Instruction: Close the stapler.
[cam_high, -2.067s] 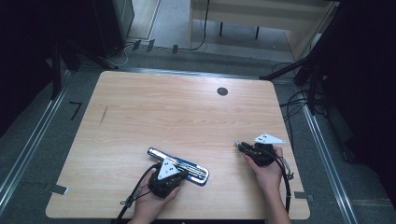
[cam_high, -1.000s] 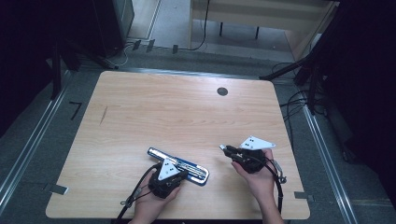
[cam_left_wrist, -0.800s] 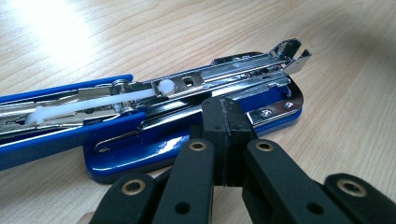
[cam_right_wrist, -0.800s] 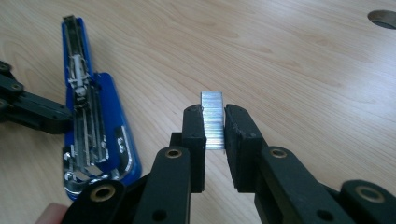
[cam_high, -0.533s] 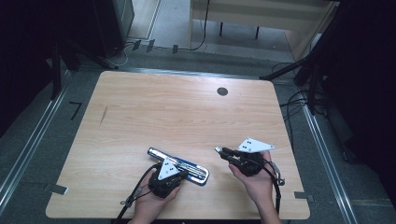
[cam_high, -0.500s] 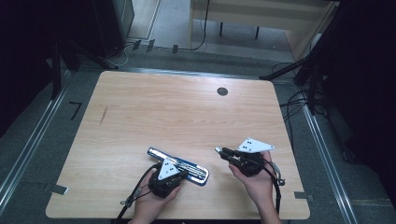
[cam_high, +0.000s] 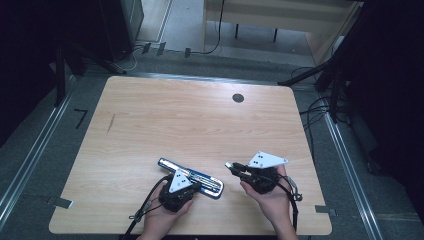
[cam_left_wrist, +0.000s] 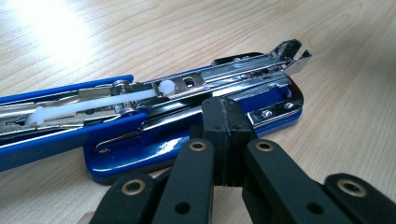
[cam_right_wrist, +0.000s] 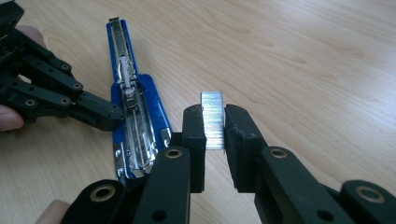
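Observation:
A blue stapler (cam_high: 210, 183) lies opened flat near the table's front edge, its metal staple channel (cam_left_wrist: 219, 84) facing up. My left gripper (cam_left_wrist: 227, 119) is shut, with its joined tips resting against the stapler's blue base (cam_right_wrist: 150, 100). In the high view the left gripper (cam_high: 194, 186) sits at the stapler's near side. My right gripper (cam_right_wrist: 214, 126) is shut on a silver strip of staples (cam_right_wrist: 213, 116), held upright just right of the stapler. From above, the right gripper (cam_high: 231, 166) points left, a short gap from the stapler's right end.
The wooden table (cam_high: 190, 120) has a black round grommet (cam_high: 238, 98) at its far right. Cables (cam_high: 320, 107) lie on the floor to the right. A pale desk (cam_high: 280, 15) stands beyond the far edge.
My right gripper has carried the staple strip leftward, closer to the stapler's right end. The left gripper and the stapler have stayed put.

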